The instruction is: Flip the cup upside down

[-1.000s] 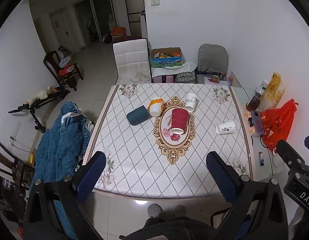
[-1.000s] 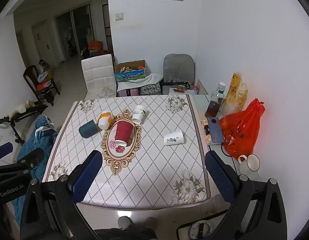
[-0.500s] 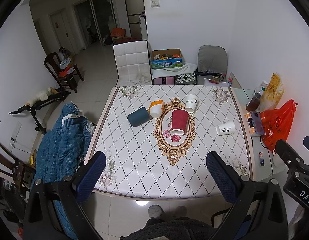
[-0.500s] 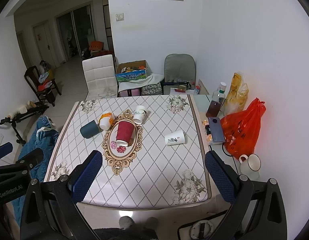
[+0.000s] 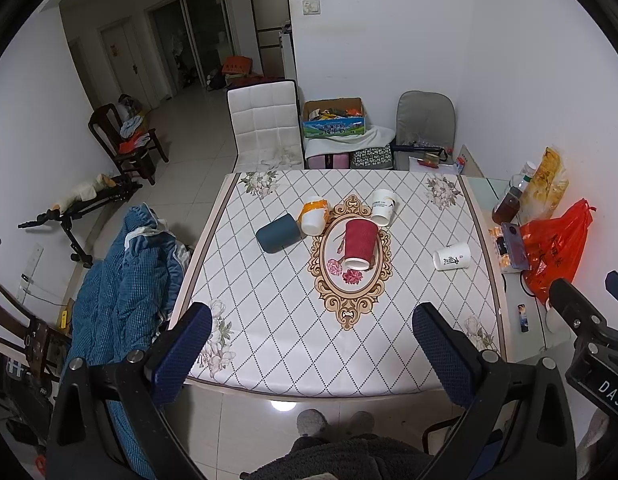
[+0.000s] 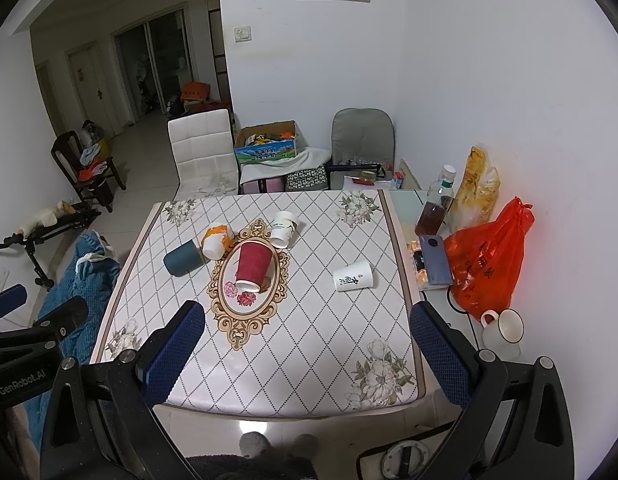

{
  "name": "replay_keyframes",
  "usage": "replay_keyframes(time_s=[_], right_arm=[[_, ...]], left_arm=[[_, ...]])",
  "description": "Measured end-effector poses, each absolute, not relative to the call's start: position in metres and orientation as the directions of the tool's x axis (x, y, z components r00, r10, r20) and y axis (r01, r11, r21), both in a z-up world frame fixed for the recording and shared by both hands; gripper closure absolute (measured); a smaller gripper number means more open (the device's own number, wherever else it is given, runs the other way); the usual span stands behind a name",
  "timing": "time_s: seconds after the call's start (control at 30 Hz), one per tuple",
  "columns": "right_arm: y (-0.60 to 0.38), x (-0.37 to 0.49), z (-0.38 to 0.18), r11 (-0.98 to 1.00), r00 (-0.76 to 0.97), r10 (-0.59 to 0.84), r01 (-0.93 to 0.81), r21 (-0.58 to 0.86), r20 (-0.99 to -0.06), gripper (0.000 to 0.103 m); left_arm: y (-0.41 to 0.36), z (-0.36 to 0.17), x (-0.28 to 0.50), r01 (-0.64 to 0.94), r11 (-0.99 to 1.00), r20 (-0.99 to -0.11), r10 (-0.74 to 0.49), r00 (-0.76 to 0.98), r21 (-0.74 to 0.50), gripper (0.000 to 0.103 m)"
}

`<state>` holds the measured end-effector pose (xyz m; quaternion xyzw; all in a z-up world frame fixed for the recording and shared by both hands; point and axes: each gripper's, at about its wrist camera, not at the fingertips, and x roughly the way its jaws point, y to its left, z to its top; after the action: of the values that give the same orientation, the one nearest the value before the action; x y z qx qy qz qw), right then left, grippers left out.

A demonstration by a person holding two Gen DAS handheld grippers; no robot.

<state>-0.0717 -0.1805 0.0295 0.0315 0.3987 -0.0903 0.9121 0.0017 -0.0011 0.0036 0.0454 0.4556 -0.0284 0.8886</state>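
Five cups lie tipped on their sides on the square table with the white diamond-patterned cloth, which fills the middle of both views. At the centre of the left wrist frame, the ribbed red paper cup rests on the gold-scrolled oval medallion printed on the cloth, its open mouth turned toward the lower edge of the frame. Up and to the left of it lie the orange-and-white paper cup and, further left, the dark teal cylindrical cup; these two look to be touching, though the view is too small to be sure. Just above the red cup's right side sits the white paper cup with a faint print. Well apart, toward the right edge of the cloth, lies the white paper cup with black lettering.

The left gripper sits at the bottom of its frame, blue-padded jaws spread wide with nothing between them, near the table's closest edge and clear of every cup. The right gripper is likewise spread wide and bare at the bottom of its own view.

At the right of the right wrist frame, an orange plastic bag and a white mug sit beside the table.
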Motion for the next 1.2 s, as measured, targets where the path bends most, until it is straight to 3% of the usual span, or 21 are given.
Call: replay_keyframes(time_s=[1.2], right_arm=[[-0.1767,-0.0660,0.0329,0.982,0.669,-0.130,0.188,-0.003,-0.732,0.000]], left_arm=[[-0.0009,0.0114,0.0027,0.090,0.994,-0.808,-0.010,0.588,0.053,0.000]])
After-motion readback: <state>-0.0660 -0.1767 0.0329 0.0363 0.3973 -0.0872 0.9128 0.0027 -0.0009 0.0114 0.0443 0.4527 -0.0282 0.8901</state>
